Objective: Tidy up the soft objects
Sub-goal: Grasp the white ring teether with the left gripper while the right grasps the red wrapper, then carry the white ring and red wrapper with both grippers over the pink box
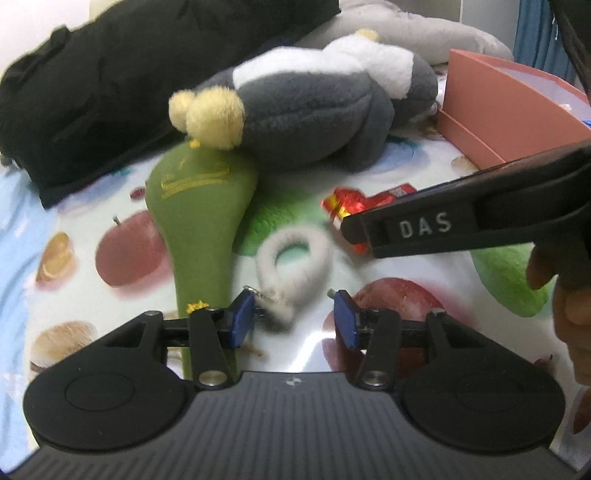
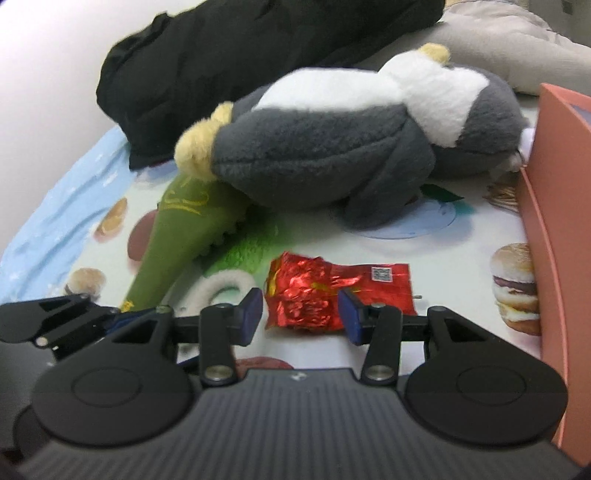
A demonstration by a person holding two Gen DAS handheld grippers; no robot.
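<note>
Lying across the middle of both views, the plush penguin (image 2: 332, 155) is the biggest soft thing: thick grey fleece, a white belly patch and pale yellow fuzzy feet. Its feet end rests on the wide top of a smooth green cloth toy (image 1: 199, 229) stitched in yellow, which narrows toward the lower frame. Just right of that toy lies a white fuzzy loop (image 1: 295, 266) with a small metal clasp, on a green knitted piece (image 1: 273, 218). Further right sits a crinkled red foil wrapper (image 2: 317, 291), shiny and partly flattened.

The left gripper (image 1: 293, 319) hovers with its blue pads apart, the loop's tail end just beside the left pad, nothing pinched. The right gripper (image 2: 301, 314) also stands apart, its pads either side of the wrapper's near edge; whether they touch it cannot be told. In the left view the right gripper reaches in from the right edge, with fingers of a hand (image 1: 569, 295) around it.

A glossy tablecloth (image 1: 74, 295) printed with apples and burgers covers the surface. Bare cloth shows in the lower left and between wrapper and penguin. A pink stiff box (image 2: 554, 229) walls off the right edge, a black padded garment (image 1: 110, 85) fills the upper left, and a grey cushion (image 1: 424, 29) lies along the top.
</note>
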